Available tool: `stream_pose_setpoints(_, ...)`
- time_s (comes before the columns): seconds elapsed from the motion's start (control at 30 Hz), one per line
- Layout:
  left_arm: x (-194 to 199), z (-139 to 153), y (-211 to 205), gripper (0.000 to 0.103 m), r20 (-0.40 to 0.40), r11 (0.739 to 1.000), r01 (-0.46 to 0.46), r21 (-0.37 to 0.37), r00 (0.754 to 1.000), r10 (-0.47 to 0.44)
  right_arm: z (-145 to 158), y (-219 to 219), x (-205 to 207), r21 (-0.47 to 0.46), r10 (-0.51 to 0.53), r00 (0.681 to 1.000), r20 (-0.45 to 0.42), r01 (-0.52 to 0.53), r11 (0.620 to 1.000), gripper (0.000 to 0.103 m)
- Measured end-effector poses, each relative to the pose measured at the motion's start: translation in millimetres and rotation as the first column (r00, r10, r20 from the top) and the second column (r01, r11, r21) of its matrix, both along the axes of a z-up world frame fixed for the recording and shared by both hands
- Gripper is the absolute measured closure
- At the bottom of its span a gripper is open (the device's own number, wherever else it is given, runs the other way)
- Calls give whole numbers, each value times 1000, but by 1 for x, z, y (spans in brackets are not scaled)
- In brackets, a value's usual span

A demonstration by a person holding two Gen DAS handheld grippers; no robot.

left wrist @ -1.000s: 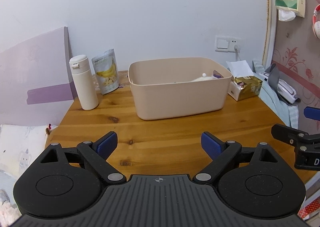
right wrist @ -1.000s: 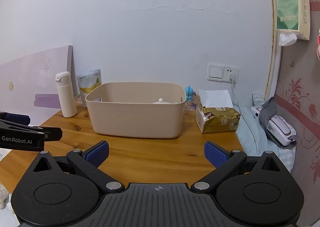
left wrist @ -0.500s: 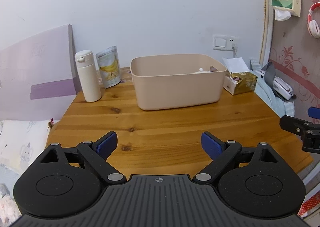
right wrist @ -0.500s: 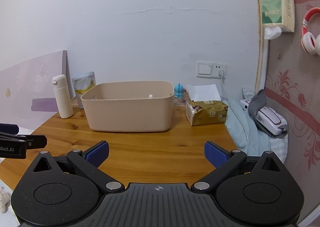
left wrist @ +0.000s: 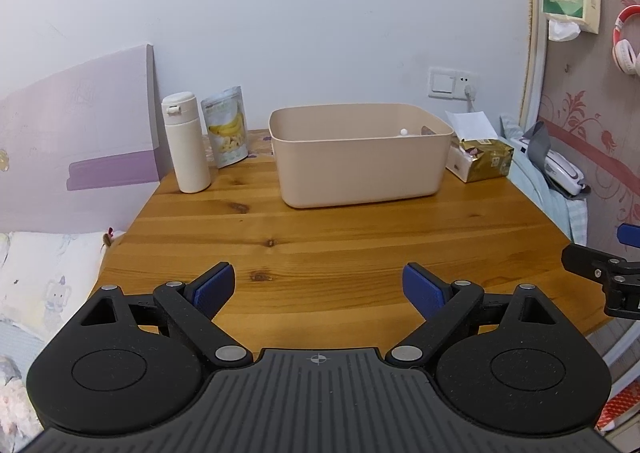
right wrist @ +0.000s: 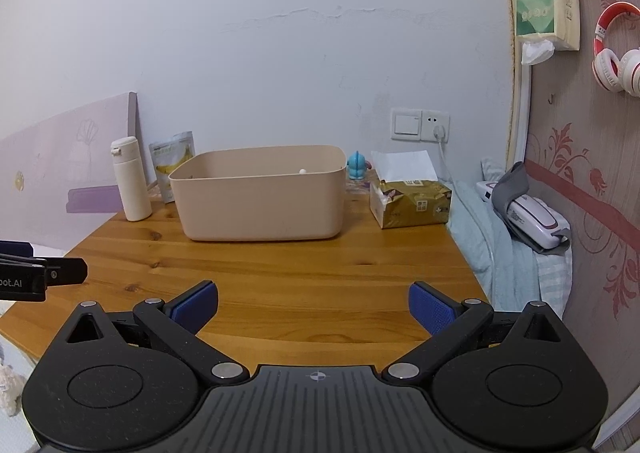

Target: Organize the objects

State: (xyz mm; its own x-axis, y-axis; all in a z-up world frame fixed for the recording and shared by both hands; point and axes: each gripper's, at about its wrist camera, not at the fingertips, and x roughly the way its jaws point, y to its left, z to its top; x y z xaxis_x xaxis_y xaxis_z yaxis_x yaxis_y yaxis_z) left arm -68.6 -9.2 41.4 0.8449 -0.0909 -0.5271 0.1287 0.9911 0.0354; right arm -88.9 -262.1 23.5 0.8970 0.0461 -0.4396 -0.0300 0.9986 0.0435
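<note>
Left wrist view: left gripper [left wrist: 318, 287] gapes wide, empty, over the table's [left wrist: 360, 237] near edge; right gripper [right wrist: 314, 303] likewise; bin [left wrist: 360, 157] near the far edge.

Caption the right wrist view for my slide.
Open right gripper faces a beige bin on the wooden table, flanked by white bottle and tissue pack.

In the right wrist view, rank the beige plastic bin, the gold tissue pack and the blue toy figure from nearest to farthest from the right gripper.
1. Beige plastic bin, centre-left; its front wall sits nearest the right gripper.
2. Gold tissue pack, to the right, slightly farther back.
3. Blue toy figure, behind the bin's right corner, by the wall.
</note>
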Motion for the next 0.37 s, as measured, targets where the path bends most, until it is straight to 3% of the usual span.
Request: stream_pose_setpoints(0.37,-6,3,5,9,21,1000,7,23,1000,-7,0,0,-5,-9,-11,1000,0,11,1000,0)
